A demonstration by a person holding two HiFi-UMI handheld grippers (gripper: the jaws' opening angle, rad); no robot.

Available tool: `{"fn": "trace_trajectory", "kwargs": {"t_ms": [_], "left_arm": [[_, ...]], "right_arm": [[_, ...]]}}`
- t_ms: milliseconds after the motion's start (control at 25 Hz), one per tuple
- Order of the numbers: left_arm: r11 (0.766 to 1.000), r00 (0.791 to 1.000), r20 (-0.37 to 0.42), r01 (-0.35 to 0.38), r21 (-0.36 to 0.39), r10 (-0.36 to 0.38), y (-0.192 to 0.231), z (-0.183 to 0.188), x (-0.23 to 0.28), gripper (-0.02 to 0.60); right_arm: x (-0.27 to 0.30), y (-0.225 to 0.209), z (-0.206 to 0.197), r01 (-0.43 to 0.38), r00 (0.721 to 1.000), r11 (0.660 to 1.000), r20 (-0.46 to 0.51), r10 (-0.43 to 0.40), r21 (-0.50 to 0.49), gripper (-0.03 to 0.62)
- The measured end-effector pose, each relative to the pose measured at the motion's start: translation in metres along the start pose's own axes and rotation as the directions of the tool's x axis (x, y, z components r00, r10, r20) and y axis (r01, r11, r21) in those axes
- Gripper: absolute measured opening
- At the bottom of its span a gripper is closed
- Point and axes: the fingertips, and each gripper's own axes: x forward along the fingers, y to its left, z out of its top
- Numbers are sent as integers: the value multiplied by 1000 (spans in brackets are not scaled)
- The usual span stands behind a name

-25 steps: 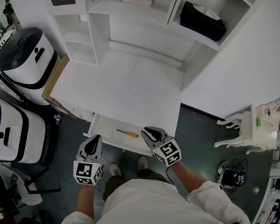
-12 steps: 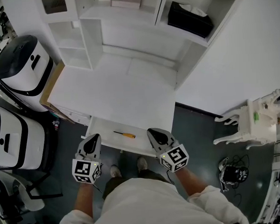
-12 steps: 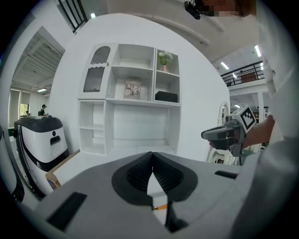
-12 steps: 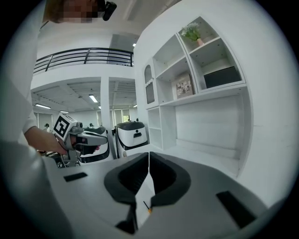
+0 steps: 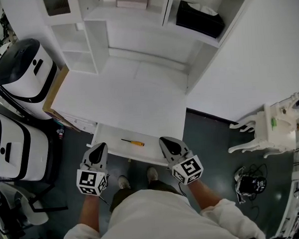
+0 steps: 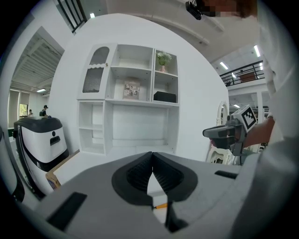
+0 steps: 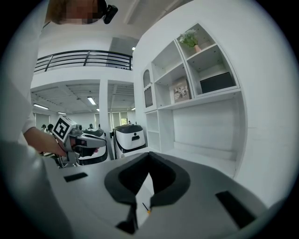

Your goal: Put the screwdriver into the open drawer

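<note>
White surfaces fill the scene: a desk topped by a unit of shelves, with a dark floor around it. The drawer stands pulled out from the desk's near edge, its shallow white tray open to the head view.

The screwdriver lies flat on the drawer's floor, left of the drawer's middle and free of both grippers. It is small and slim, with a thin dark shaft and an orange-yellow handle. The shaft points toward the drawer's left end and the handle toward its right. It lies almost parallel to the drawer's front edge.

The left gripper hangs at the drawer's front-left corner. Its own view shows its jaws pressed tip to tip with nothing gripped, and a sliver of the orange handle shows through the gap below the tips. The right gripper hangs at the drawer's front-right corner. Its jaws have just been closing and now meet, clenched on nothing, and the screwdriver shows well beyond them in its view. Whether either gripper touches the drawer's front cannot be told.

Beyond the drawer's left end stand two white and black machines. A black box sits on a shelf far behind the drawer.
</note>
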Motion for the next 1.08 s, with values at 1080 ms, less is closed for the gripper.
{"fn": "trace_trajectory", "kwargs": {"t_ms": [1080], "left_arm": [[1000, 1000, -11, -4, 9, 5, -2, -2, -3, 5]], "right_arm": [[0, 0, -2, 1, 1000, 1000, -4, -1, 4, 3]]}}
